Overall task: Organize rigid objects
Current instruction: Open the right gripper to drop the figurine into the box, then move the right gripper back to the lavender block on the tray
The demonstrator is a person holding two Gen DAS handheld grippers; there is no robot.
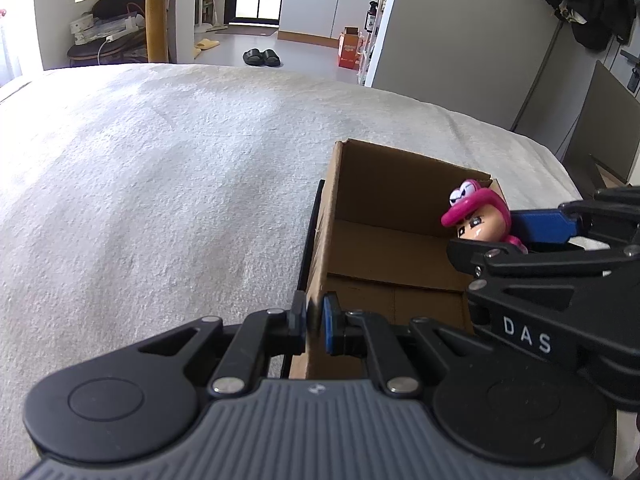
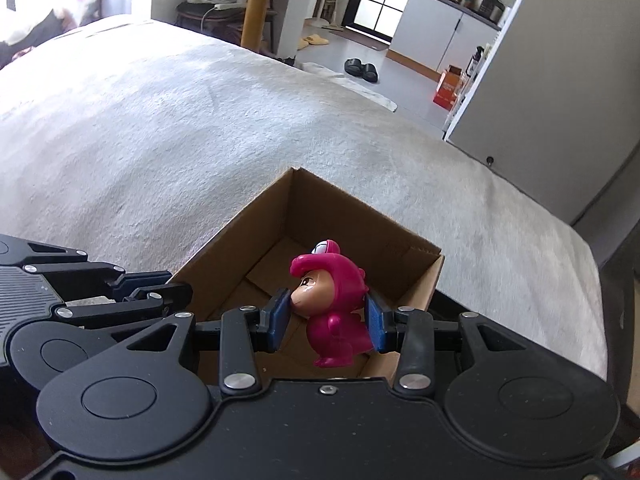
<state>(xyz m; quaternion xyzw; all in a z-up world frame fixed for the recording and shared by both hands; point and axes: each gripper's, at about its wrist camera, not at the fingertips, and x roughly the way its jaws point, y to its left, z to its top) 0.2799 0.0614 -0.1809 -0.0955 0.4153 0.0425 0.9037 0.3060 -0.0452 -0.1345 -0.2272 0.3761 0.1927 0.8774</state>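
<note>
Figurine [image 2: 334, 304] in pink, clamped by the right gripper [image 2: 328, 318] over the cardboard box [image 2: 224, 236], should be lowered before release while the left gripper [image 1: 315, 320], pinched on its wall, steadies it.

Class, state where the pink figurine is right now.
Clamped in the right gripper, the pink figurine hangs over the open cardboard box on the bed.

White blanketed bed [image 1: 160, 184], cardboard box [image 1: 384, 248]
</note>
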